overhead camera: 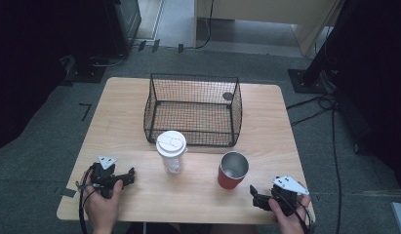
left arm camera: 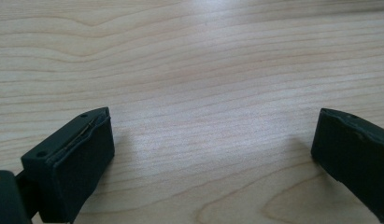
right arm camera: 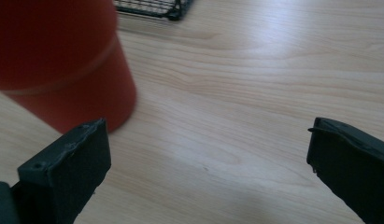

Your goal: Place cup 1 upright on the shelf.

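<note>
The table point(overhead camera: 139, 131) is pale wood with a wavy grain, smooth and faintly satin; light glares off it at the top of the left gripper view. The basket point(overhead camera: 193, 109), upper centre of the high view, is thin black wire mesh, matt. The red cup point(overhead camera: 232, 170) has a smooth, matt red outer wall and a bright, shiny metal lining and rim. The clear cup point(overhead camera: 171, 152) left of it looks like see-through plastic under a white, smooth plastic lid. The left gripper point(left arm camera: 213, 154) and right gripper point(right arm camera: 208, 163) have matt black plastic jaws with dull, slightly rough pads point(left arm camera: 82, 177).
</note>
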Demonstrator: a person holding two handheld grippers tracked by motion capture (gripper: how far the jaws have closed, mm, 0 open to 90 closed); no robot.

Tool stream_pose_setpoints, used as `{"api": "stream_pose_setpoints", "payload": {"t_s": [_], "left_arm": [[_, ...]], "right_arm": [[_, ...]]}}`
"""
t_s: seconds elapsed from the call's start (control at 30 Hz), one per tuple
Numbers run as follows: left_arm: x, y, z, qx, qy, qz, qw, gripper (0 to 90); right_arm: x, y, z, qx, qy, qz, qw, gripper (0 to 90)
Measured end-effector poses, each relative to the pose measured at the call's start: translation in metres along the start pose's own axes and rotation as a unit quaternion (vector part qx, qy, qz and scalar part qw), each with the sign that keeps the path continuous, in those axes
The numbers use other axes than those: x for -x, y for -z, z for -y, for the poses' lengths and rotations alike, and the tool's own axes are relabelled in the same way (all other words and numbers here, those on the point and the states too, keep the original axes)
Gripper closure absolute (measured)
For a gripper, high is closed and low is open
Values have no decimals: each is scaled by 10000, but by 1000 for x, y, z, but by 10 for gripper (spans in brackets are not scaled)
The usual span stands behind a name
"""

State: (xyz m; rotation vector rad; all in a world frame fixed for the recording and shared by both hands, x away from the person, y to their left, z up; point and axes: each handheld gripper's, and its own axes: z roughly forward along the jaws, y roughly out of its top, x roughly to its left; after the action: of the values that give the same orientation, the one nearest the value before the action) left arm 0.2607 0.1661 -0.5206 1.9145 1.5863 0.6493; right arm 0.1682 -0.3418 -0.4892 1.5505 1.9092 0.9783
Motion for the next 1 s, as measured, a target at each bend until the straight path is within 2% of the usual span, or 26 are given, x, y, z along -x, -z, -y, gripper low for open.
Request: {"api": "stream_pose_setpoints", "payload": {"t_s": [0.17, 0.2, 0.57, 1.0], "left_arm": [[0, 0, 0, 2, 1, -2, 10000, 1], [0, 0, 0, 2, 1, -1, 10000, 1], [0, 0, 0, 2, 0, -2, 10000, 1], [0, 0, 0, 1, -1, -1, 10000, 1]], "right_arm": [[-10, 2, -3, 58, 72, -167, 9998, 0], [-15, 3, -4, 101, 132, -257, 9995, 0], [-35, 3, -13, 211, 269, -592, 9977, 0], [-48, 0, -24, 334, 307, -807, 9957, 0]]}}
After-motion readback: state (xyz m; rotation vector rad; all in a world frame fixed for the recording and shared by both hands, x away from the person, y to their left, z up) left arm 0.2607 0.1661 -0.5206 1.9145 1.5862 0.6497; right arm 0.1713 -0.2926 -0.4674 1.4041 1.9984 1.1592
